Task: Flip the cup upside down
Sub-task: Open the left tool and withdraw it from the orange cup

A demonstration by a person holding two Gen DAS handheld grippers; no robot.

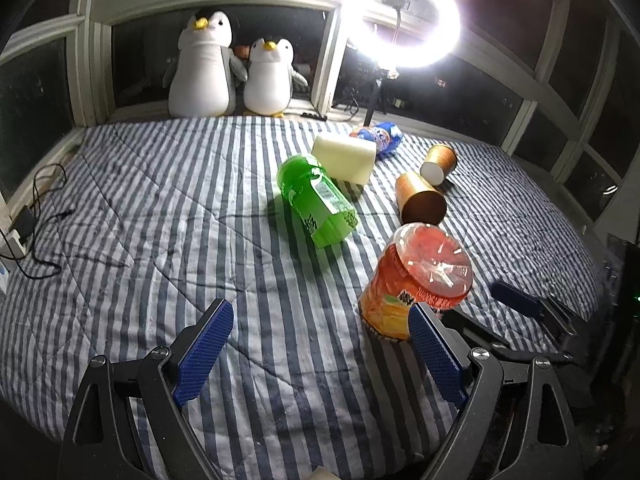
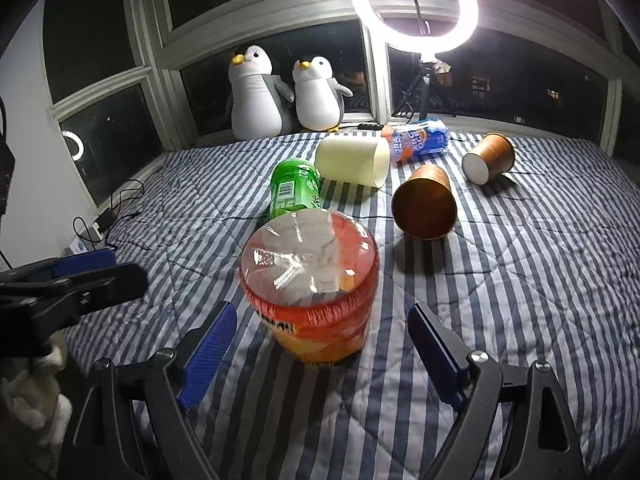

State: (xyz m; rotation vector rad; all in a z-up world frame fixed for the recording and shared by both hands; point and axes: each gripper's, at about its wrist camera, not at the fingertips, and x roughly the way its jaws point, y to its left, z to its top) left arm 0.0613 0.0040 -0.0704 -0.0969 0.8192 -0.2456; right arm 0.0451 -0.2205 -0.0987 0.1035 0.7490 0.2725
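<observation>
An orange plastic cup (image 1: pixel 416 284) (image 2: pixel 316 284) with a printed label stands bottom-up on the striped bedspread. My right gripper (image 2: pixel 320 320) is open, its blue pads on either side of the cup and apart from it. My left gripper (image 1: pixel 320 320) is open and empty, just left of the cup. Two copper-coloured paper cups lie on their sides further back: a near one (image 1: pixel 420 202) (image 2: pixel 426 202) with its mouth toward me and a far one (image 1: pixel 438 162) (image 2: pixel 488 158) showing its white base.
A green bottle (image 1: pixel 316 200) (image 2: pixel 294 190), a cream cup (image 1: pixel 344 156) (image 2: pixel 352 160) and a blue-orange bottle (image 1: pixel 380 138) (image 2: pixel 418 140) lie on the bed. Two plush penguins (image 1: pixel 224 68) sit on the sill. A ring light (image 1: pixel 402 18) stands behind. Cables (image 1: pixel 40 216) trail at left.
</observation>
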